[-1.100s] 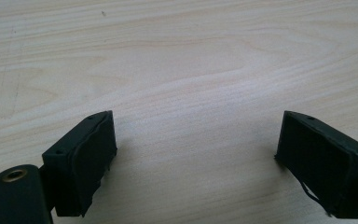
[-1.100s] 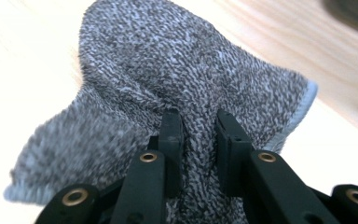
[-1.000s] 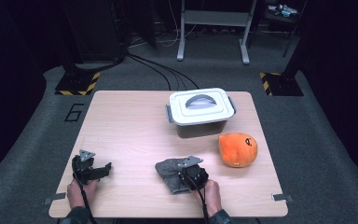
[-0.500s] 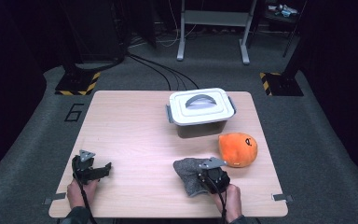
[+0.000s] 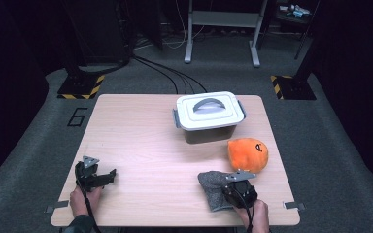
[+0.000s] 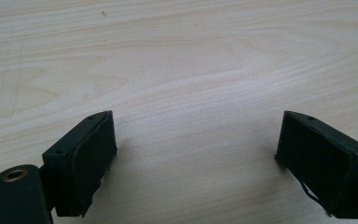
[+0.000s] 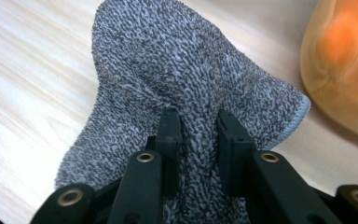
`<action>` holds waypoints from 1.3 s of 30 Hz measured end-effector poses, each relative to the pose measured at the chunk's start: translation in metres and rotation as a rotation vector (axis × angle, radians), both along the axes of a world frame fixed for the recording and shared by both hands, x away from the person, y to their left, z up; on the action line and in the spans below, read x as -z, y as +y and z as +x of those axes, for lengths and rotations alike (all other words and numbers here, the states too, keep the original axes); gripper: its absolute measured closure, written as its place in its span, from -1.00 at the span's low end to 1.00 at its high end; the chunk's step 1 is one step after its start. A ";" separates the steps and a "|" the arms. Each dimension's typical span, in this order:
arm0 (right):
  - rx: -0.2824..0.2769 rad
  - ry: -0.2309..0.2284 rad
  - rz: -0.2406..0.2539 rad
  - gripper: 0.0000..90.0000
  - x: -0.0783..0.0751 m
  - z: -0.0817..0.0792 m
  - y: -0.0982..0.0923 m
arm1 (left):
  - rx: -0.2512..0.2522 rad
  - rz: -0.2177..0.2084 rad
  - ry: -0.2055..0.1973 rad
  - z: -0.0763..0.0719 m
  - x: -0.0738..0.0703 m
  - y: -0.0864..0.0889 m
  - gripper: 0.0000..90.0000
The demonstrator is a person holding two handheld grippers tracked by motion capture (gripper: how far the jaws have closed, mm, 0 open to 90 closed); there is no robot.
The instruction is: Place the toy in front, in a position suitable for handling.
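Grey cloth point(image 5: 213, 188), a speckled knitted piece, lies on the near right part of the table point(image 5: 141, 141), just beside the orange plush toy point(image 5: 248, 154); whether the two touch I cannot tell. In the right gripper view the right gripper point(image 7: 199, 130) has its jaws pressed close together on a raised fold of the cloth point(image 7: 168, 84), pinching it. The left gripper point(image 6: 193, 154) sits at the near left corner with its jaws spread wide over bare wood and nothing between them.

The table is pale wood with a visible grain. It stands on a grey carpeted floor point(image 5: 39, 145) marked with the digit 6 point(image 5: 78, 117). Around it the room is dark, with black cables point(image 5: 170, 75) running away from the far edge, a metal frame point(image 5: 222, 29) behind, and two yellow-and-black striped bases.

Counted: one cloth, one plush toy, one white lidded box point(image 5: 210, 115) with a grey handle, two grippers, two hands.
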State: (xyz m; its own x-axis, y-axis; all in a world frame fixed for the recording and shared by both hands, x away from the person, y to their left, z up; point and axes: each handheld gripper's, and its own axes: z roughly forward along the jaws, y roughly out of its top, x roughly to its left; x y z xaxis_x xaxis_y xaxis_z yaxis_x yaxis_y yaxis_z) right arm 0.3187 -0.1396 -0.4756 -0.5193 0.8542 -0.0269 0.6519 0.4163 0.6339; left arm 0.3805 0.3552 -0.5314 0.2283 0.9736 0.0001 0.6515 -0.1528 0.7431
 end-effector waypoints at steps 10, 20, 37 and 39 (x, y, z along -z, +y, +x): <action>0.011 0.063 -0.007 0.52 0.020 -0.002 -0.005 | 0.000 0.000 0.001 0.000 0.000 0.000 -0.74; -0.007 0.087 0.020 0.10 0.017 -0.004 -0.009 | -0.005 0.002 -0.005 0.000 0.000 -0.001 -0.74; 0.052 -0.083 0.138 -0.96 -0.041 0.021 -0.040 | -0.002 0.000 0.000 0.000 0.000 0.000 -0.74; 0.065 -0.093 0.139 -0.97 -0.045 0.027 -0.043 | -0.002 0.000 0.001 0.000 0.000 0.000 -0.74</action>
